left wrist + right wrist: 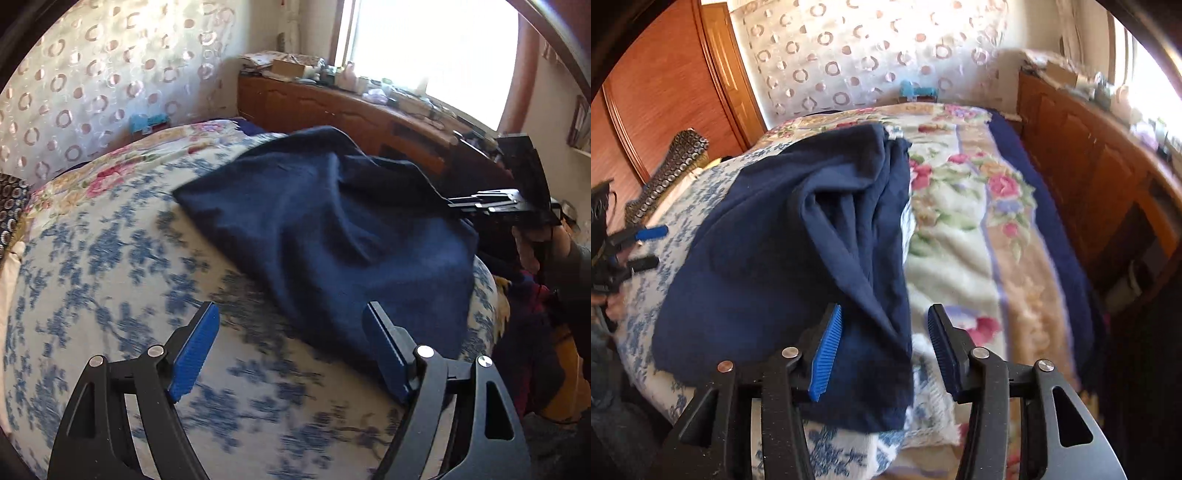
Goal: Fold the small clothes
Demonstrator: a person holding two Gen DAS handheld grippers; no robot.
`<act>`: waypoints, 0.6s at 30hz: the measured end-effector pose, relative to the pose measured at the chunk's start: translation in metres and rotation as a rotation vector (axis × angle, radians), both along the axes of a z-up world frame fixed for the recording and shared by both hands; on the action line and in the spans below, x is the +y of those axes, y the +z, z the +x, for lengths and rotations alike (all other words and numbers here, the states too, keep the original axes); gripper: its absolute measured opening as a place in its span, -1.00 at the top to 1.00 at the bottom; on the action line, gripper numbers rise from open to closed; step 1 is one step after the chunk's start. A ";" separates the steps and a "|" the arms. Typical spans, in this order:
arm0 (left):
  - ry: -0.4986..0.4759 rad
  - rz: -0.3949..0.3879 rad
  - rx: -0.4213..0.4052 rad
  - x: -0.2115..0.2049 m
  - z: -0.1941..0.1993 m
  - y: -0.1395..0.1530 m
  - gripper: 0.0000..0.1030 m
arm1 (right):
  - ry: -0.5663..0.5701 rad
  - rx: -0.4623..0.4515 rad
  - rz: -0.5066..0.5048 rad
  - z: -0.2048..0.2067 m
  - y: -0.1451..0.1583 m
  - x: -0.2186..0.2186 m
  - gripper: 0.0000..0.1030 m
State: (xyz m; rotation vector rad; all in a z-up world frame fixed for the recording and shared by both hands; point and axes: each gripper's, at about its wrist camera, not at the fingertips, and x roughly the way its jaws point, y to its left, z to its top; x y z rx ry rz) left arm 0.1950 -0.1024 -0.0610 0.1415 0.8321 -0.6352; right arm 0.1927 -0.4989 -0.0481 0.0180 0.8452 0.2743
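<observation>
A navy blue garment (332,236) lies rumpled on the bed, with folds raised along its far side; it also shows in the right wrist view (783,251). My left gripper (291,314) is open and empty, hovering over the blue-and-white bedspread (110,258) at the garment's near edge. My right gripper (884,314) is open, its jaws on either side of the garment's right edge, not closed on it. The right gripper also shows at the far right of the left wrist view (487,201), and the left gripper at the left of the right wrist view (646,247).
A floral blanket (964,221) covers the right part of the bed. A wooden cabinet (332,107) with clutter on top runs along the window wall. A curtain with rings (868,55) hangs behind the bed. A wooden wardrobe (665,85) stands at the left. Other clothes (532,332) lie off the bed's edge.
</observation>
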 end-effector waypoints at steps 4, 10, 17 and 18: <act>-0.010 0.020 0.019 -0.016 -0.017 -0.007 -0.56 | 0.012 -0.031 0.024 -0.022 0.012 -0.006 0.97; -0.011 -0.036 0.061 -0.026 -0.045 -0.011 -0.52 | -0.012 -0.005 0.054 -0.047 0.000 -0.025 0.97; -0.020 -0.046 0.116 -0.039 -0.059 -0.022 -0.14 | -0.076 -0.070 0.072 -0.045 -0.006 -0.010 0.97; -0.022 -0.043 0.118 -0.042 -0.061 -0.024 -0.14 | -0.075 -0.083 0.063 -0.048 -0.005 -0.008 0.95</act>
